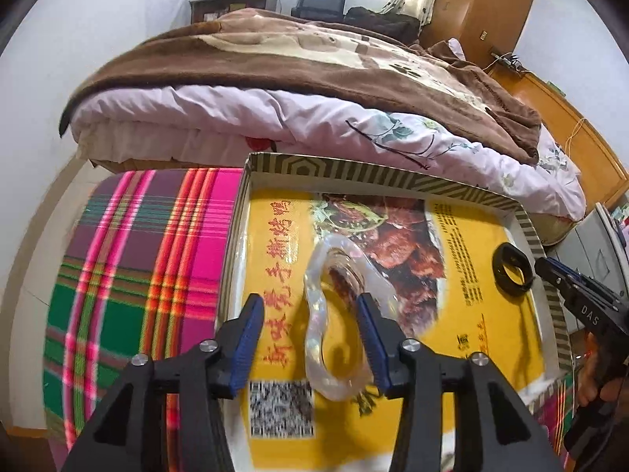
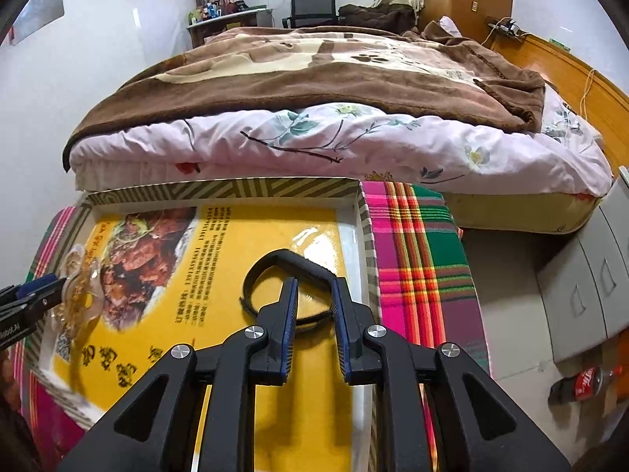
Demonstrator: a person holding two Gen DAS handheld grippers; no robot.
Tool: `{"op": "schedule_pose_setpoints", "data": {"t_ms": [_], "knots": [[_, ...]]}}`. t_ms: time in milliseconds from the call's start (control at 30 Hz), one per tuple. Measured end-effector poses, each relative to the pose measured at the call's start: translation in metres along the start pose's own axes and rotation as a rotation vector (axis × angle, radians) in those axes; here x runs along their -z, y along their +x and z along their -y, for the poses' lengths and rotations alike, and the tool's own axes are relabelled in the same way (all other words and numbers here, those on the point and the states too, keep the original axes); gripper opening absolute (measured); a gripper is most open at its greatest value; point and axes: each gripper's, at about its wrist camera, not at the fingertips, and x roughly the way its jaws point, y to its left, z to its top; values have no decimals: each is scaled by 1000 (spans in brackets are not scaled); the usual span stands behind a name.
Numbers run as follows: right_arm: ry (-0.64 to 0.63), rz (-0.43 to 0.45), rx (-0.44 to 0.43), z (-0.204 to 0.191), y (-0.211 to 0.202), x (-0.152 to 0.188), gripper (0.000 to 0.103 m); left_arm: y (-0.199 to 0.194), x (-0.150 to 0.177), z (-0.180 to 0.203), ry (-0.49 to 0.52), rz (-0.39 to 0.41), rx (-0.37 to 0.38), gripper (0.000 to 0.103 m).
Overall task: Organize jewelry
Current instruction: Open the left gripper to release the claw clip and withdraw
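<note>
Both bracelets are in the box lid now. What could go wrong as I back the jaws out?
1. The clear bracelet lies between the open left gripper jaws; pulling back at an angle could snag and drag it.
2. The right gripper jaws straddle the black band, barely apart; lifting now might carry it up.
3. The band sits near the box lid wall, so a nudge may tip it out.

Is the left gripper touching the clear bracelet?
Apart. The left wrist view shows the left gripper open, yellow tray visible between each pad and the clear bracelet.
</note>
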Motion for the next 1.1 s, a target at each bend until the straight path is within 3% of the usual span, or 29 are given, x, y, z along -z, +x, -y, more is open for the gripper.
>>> {"op": "schedule_pose_setpoints", "data": {"t_ms": [67, 367, 467, 700, 1100], "knots": [[-1, 13, -10, -1, -9, 3, 19, -13, 7, 4, 13, 20, -2, 60], [-1, 79, -53, -7, -62, 37, 22, -72, 49, 21, 89, 101, -24, 63], [-9, 103, -54, -9, -77, 49, 32, -93, 64, 24, 107, 133, -27, 64], [16, 124, -84, -7, -102, 81, 32, -126, 92, 26, 125, 172, -24, 69], [23, 98, -26, 26, -123, 145, 41, -147, 146, -11, 54, 187, 6, 70]]}}
